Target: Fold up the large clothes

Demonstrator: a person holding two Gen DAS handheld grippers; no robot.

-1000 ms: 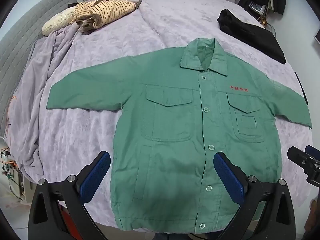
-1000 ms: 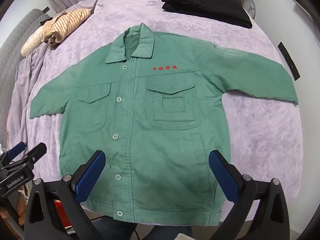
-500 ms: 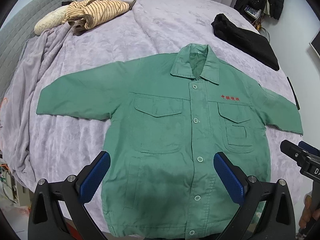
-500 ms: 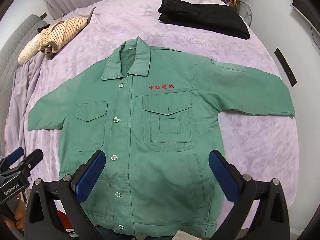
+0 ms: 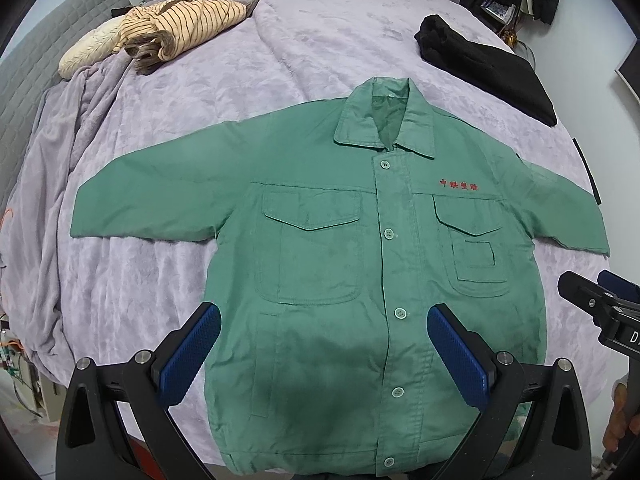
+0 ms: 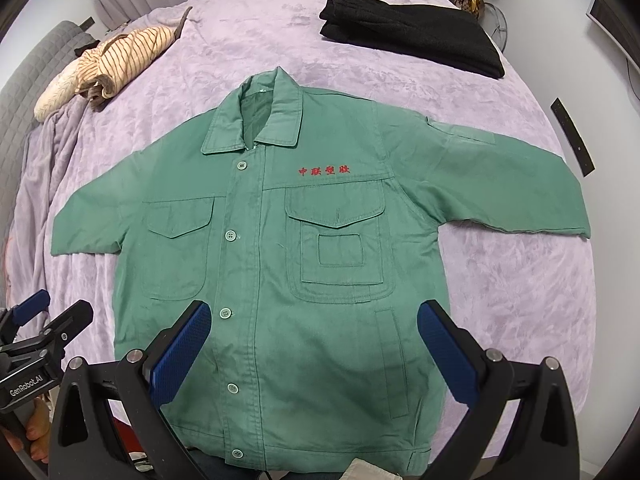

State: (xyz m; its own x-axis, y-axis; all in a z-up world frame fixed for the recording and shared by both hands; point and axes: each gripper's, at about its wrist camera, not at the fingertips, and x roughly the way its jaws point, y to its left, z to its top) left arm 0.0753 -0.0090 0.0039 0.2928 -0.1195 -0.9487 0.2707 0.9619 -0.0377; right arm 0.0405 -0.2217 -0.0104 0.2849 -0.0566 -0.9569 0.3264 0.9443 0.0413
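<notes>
I hold both grippers — left gripper (image 5: 324, 344) and right gripper (image 6: 314, 340), jaws apart, empty — above the near hem of the green work jacket (image 5: 360, 264), spread flat for folding.

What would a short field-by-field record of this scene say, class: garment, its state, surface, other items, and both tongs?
garment: green jacket, buttoned, red lettering on chest
state: spread flat, front up, both sleeves out, unfolded
surface: purple bedspread
other items: black folded clothes beyond the collar; striped garment at far left
left tongs: open, above the hem, holding nothing
right tongs: open, above the hem, holding nothing
</notes>
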